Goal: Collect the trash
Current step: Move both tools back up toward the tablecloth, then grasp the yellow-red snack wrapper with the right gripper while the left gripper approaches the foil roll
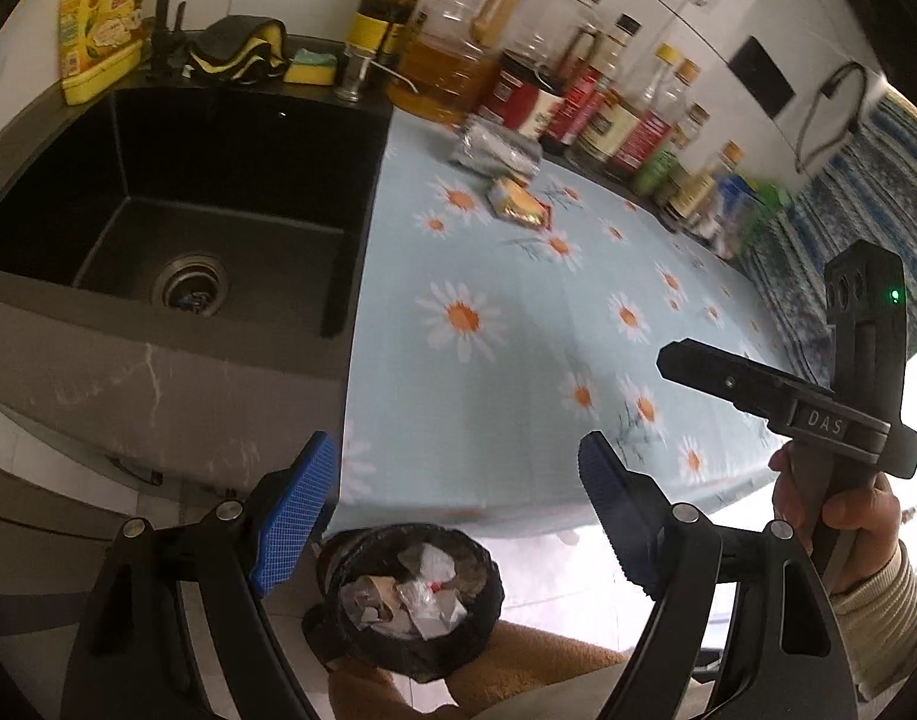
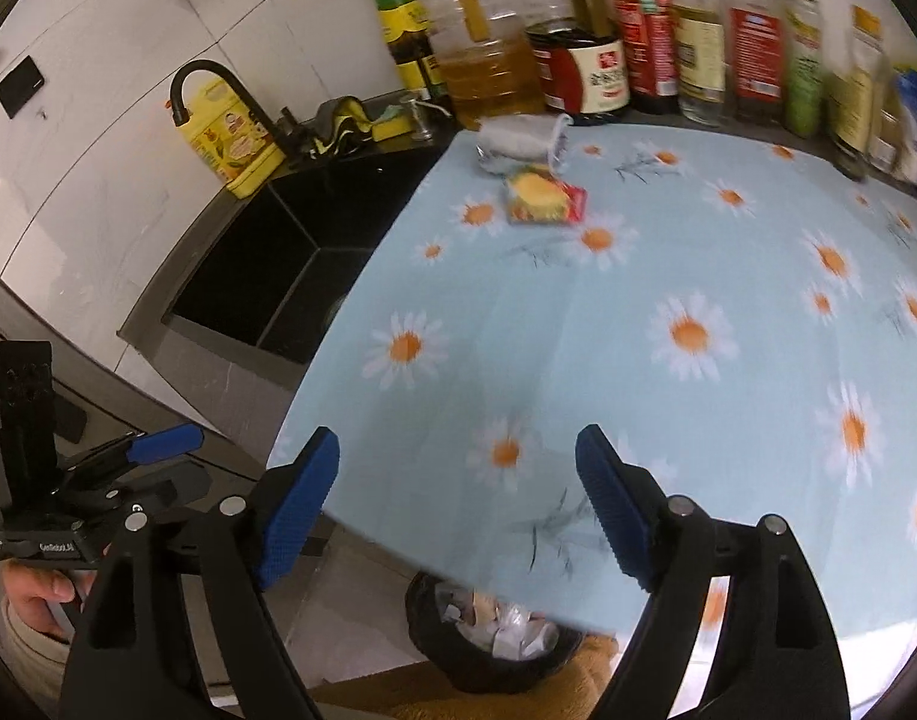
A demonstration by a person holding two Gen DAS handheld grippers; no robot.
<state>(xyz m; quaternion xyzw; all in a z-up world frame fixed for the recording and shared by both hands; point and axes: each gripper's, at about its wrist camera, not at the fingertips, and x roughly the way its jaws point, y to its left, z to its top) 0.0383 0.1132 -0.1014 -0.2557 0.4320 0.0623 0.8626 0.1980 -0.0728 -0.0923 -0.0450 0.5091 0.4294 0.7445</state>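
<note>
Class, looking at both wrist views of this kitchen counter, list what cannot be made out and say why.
- Bottle labels: right wrist view, blurred, text unreadable.
- Silver wrapper: both views, far and small, contents unknown.
- Trash bin: right wrist view, partly hidden under the tablecloth edge.
- Sink drain contents: left wrist view, too dark.

"DAS" is read in pale letters on the black body of the right gripper, right side of the left wrist view. A small white print, approx. "GenRobot.AI", is made out on the left gripper, lower left of the right wrist view. Bottle labels along the top are too blurred to be read.
</note>
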